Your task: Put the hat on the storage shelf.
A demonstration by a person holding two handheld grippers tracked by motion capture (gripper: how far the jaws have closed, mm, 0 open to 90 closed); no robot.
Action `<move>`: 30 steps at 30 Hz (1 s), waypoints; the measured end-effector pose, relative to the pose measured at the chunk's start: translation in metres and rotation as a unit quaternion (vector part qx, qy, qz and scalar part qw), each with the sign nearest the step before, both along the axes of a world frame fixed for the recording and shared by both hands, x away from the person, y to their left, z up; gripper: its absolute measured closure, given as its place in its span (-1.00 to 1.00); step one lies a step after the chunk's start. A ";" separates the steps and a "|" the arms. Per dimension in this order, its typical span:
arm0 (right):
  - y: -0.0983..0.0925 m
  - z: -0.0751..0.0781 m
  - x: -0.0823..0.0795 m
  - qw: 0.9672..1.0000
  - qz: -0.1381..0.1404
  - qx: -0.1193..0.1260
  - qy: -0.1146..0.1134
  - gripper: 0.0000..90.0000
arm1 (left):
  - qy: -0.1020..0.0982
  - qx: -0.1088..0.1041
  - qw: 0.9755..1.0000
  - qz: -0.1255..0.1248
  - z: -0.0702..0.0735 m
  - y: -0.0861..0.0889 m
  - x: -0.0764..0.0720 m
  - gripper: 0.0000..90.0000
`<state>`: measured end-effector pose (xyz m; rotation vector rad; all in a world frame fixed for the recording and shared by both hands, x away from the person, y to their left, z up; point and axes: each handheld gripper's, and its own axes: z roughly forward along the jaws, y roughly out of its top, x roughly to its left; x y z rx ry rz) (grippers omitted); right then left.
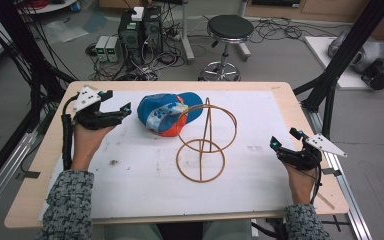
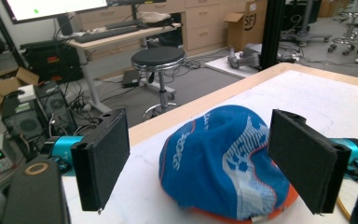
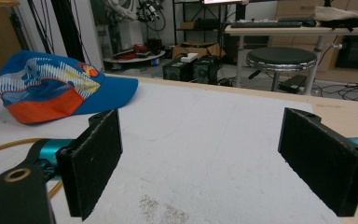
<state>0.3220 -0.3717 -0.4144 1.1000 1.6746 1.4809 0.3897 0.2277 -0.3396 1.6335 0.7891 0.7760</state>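
Observation:
A blue, white and orange cap (image 1: 166, 112) lies on the white mat (image 1: 130, 175) near the table's far middle. It also appears in the left gripper view as the cap (image 2: 219, 161) and in the right gripper view as the cap (image 3: 56, 86). A thin wooden wire stand (image 1: 205, 142) with two rings stands just right of it, its upper ring touching the cap's brim. My left gripper (image 1: 119, 111) is open, just left of the cap; the cap sits beyond its jaws (image 2: 205, 163). My right gripper (image 1: 280, 147) is open at the mat's right side with nothing between its jaws (image 3: 205, 163).
The wooden table (image 1: 290, 100) ends close behind the cap. A black stool (image 1: 228, 30), computer boxes (image 1: 140, 30) and cables are on the floor beyond. Black frame posts (image 1: 345, 55) stand at the table's right. Small crumbs (image 1: 114, 162) dot the mat.

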 end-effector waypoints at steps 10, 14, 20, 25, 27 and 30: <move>0.000 -0.001 0.002 1.000 0.003 0.004 0.004 -0.72 | -0.012 -0.019 0.999 -0.030 0.000 -0.024 0.029 -0.48; 0.000 -0.001 0.002 1.000 0.006 0.007 0.005 -0.72 | -0.015 -0.001 0.999 -0.040 -0.003 -0.033 0.040 -0.42; -0.001 -0.001 0.003 1.000 0.007 0.008 0.006 -0.72 | -0.001 0.011 0.998 -0.058 -0.017 -0.049 0.056 -0.42; -0.001 -0.002 0.004 1.000 0.010 0.008 0.007 -0.72 | 0.012 0.018 0.997 -0.072 -0.028 -0.057 0.067 -0.39; 0.000 -0.002 0.004 1.000 0.014 0.009 0.006 -0.72 | 0.018 0.020 0.997 -0.075 -0.034 -0.059 0.071 -0.35; 0.000 -0.002 0.003 1.000 0.015 0.008 0.005 -0.72 | 0.029 0.025 0.996 -0.076 -0.041 -0.060 0.076 -0.35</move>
